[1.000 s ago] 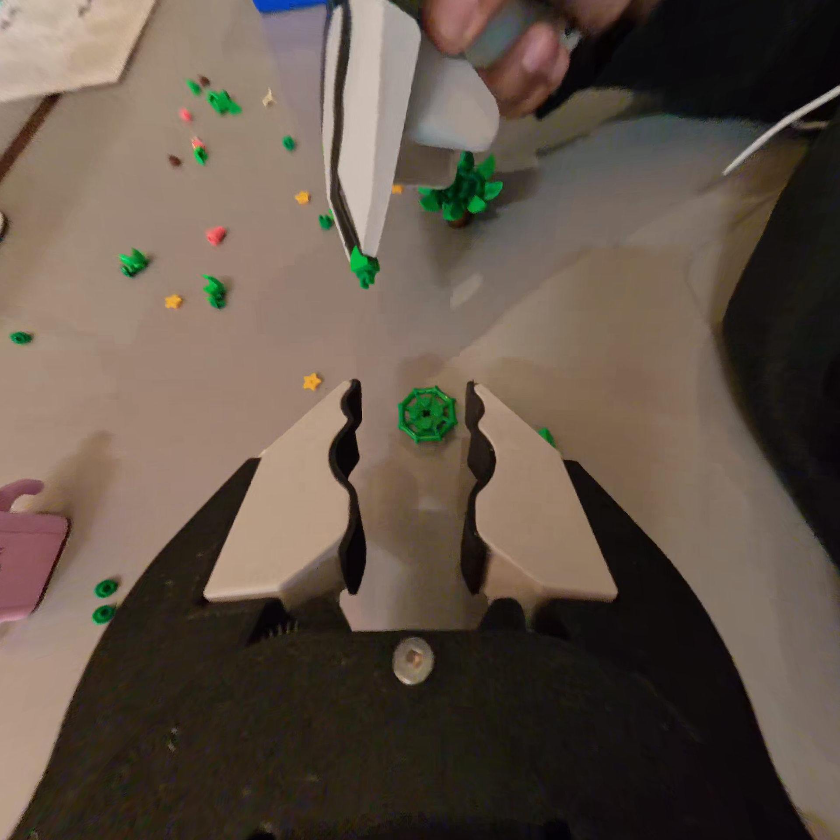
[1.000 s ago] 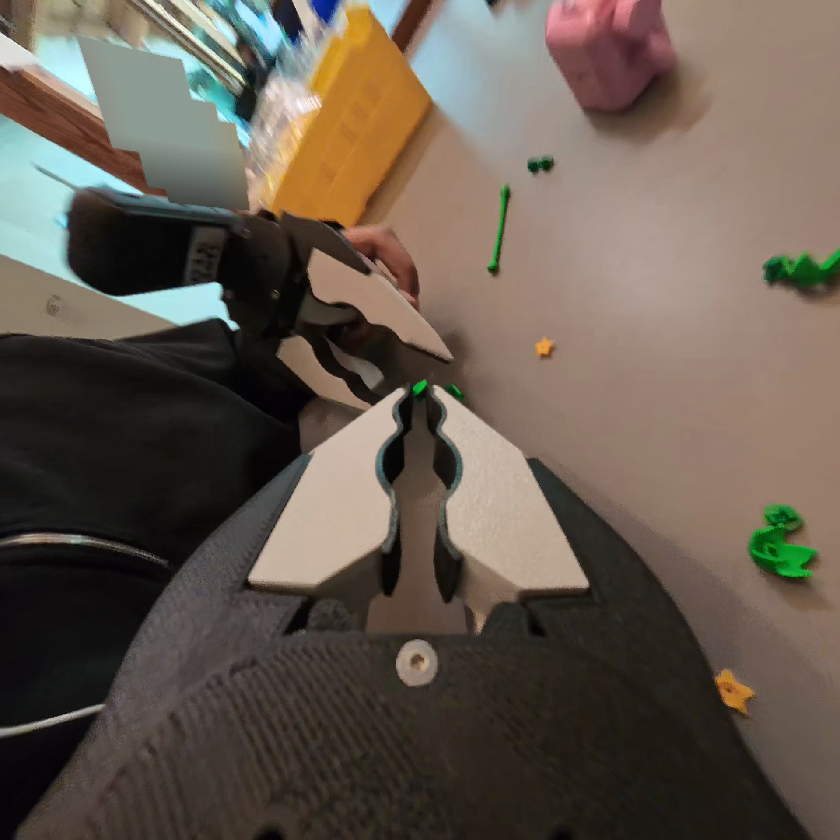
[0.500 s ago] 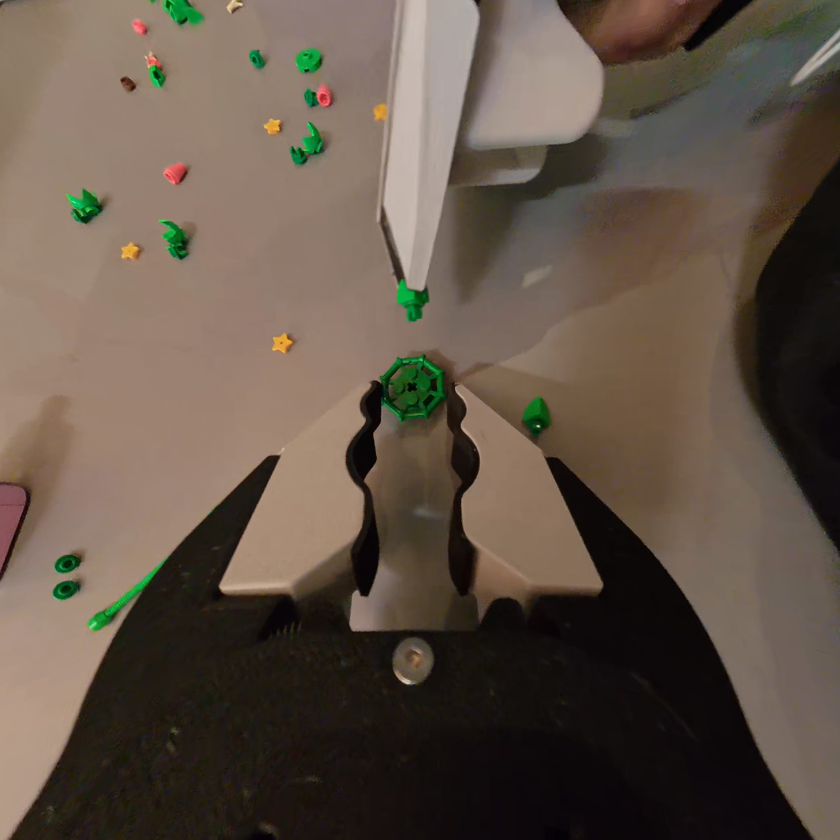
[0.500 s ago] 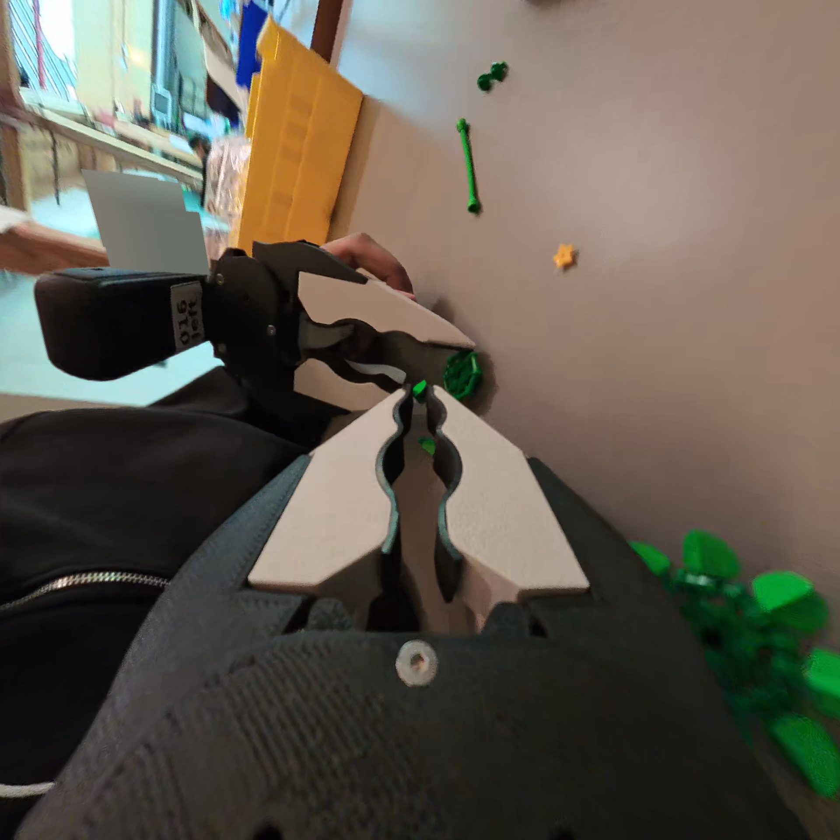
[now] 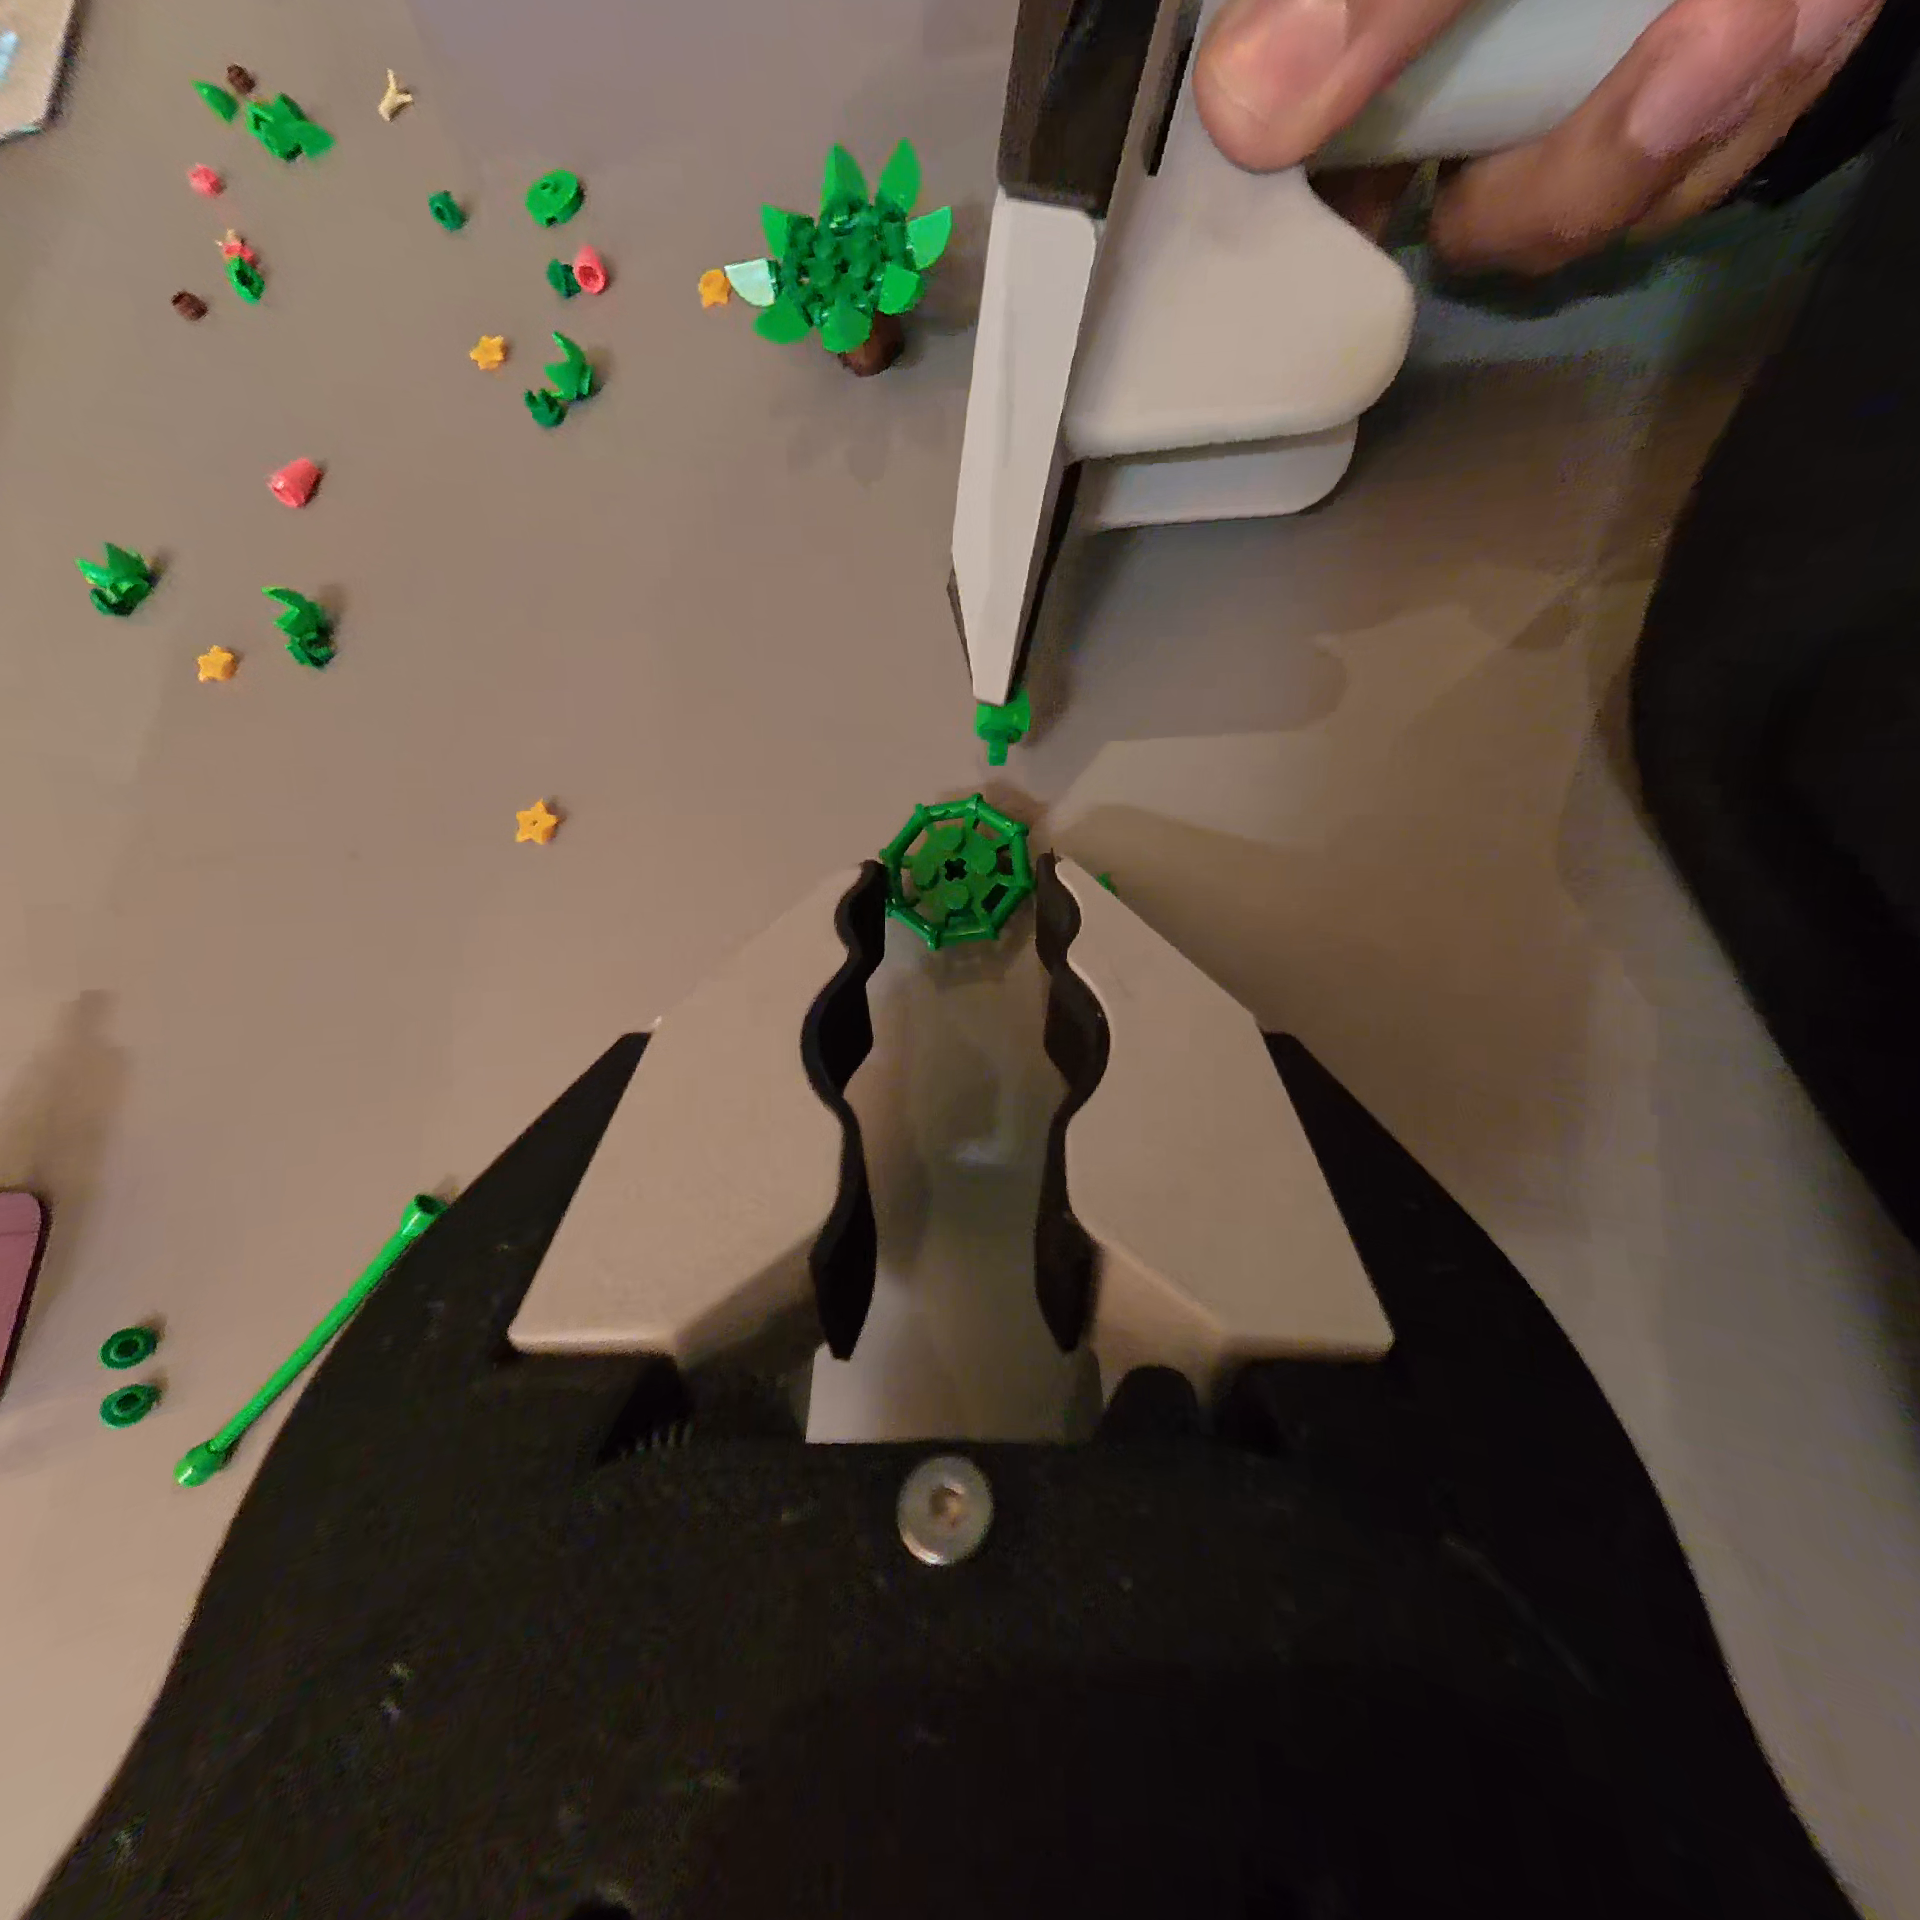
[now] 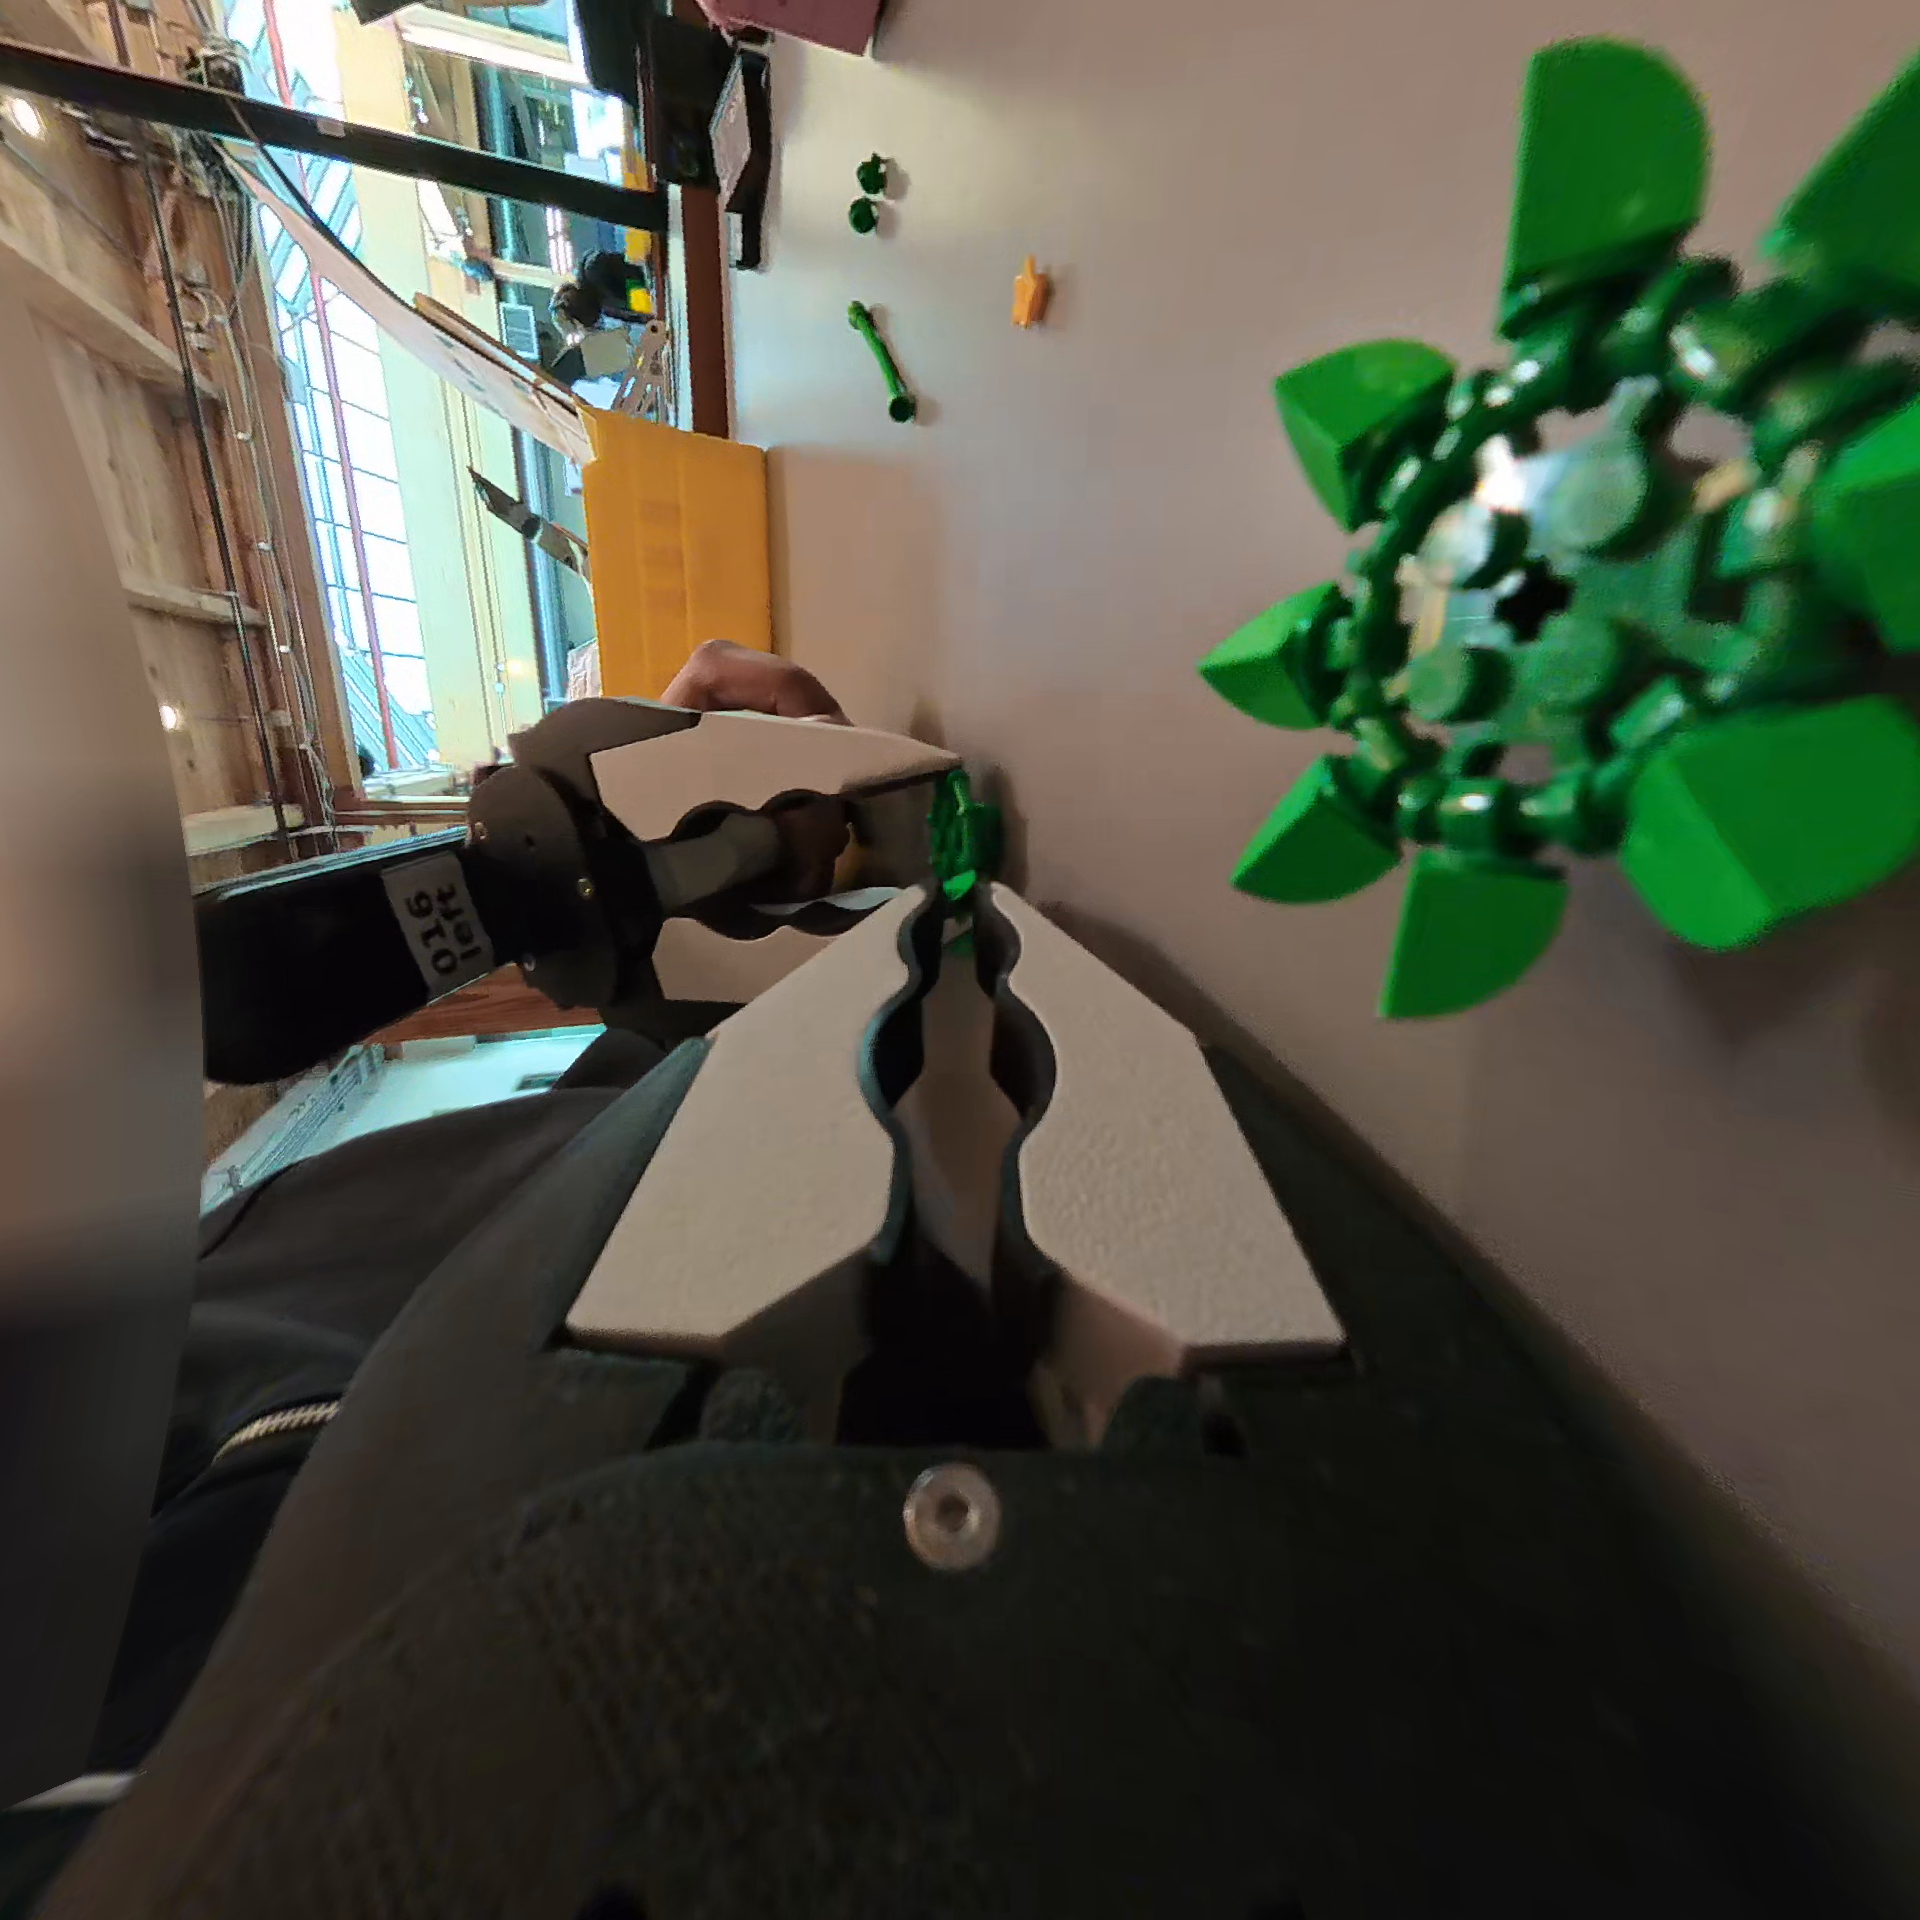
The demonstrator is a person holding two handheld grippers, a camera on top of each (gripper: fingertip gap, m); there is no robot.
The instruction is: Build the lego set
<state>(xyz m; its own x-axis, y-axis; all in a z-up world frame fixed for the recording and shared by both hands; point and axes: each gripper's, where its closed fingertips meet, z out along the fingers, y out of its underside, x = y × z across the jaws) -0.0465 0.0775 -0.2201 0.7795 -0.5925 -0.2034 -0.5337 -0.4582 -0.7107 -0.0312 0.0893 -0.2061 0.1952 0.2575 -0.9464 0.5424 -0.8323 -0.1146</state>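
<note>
A round green web-shaped wheel piece (image 5: 958, 871) lies flat on the grey table (image 5: 623, 644). My left gripper (image 5: 956, 881) is shut on it, fingertips pressing its two sides. My right gripper (image 5: 992, 694) comes down from above, shut on a small green stud piece (image 5: 1000, 722) that hangs just above the wheel's far edge, a little apart from it. In the right wrist view my right gripper (image 6: 956, 906) points at the left gripper (image 6: 914, 821) and the wheel (image 6: 961, 826), seen edge-on. The held piece is mostly hidden there.
A built leafy green plant (image 5: 847, 265) stands behind, close beside the right gripper (image 6: 1579, 582). Loose green, pink and orange bits lie at the left, with an orange star (image 5: 536, 821), a green stem rod (image 5: 312, 1340) and two green rings (image 5: 130, 1371). A yellow bin (image 6: 675, 551) stands off the table. Both grippers' tips are close together, under 4 cm apart. It is some 8 cm from my left tips to the orange star (image 5: 536, 821).
My left gripper moved forward and closed on the green wheel. My right gripper swung over and lowered its small green piece to just above the wheel.
</note>
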